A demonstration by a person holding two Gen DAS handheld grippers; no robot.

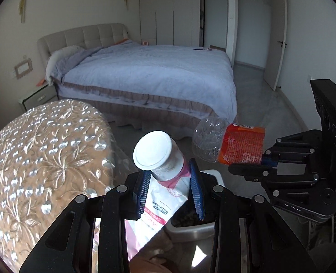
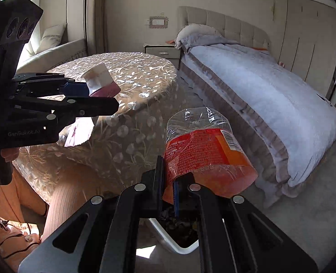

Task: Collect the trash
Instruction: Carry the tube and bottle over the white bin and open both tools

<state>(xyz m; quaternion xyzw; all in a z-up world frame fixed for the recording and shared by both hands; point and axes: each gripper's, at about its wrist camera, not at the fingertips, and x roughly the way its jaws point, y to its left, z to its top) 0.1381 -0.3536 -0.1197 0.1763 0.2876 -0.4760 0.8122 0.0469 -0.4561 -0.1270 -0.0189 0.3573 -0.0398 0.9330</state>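
Cloth-covered round table (image 2: 131, 77) beside bed (image 2: 270, 95)

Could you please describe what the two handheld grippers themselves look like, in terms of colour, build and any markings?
Both are matte black linkage grippers with slotted arms and round silver pivot pins. The left gripper has ribbed blue pads lining its fingers; the right gripper has the same blue pads. Seen from the right wrist, the left unit's body bears pale "GenRobot.AI" lettering and a black head with three round lenses. No cables show.

Sunlit bedroom: bed (image 1: 149, 77), round table (image 2: 122, 77), wardrobe (image 1: 168, 11)
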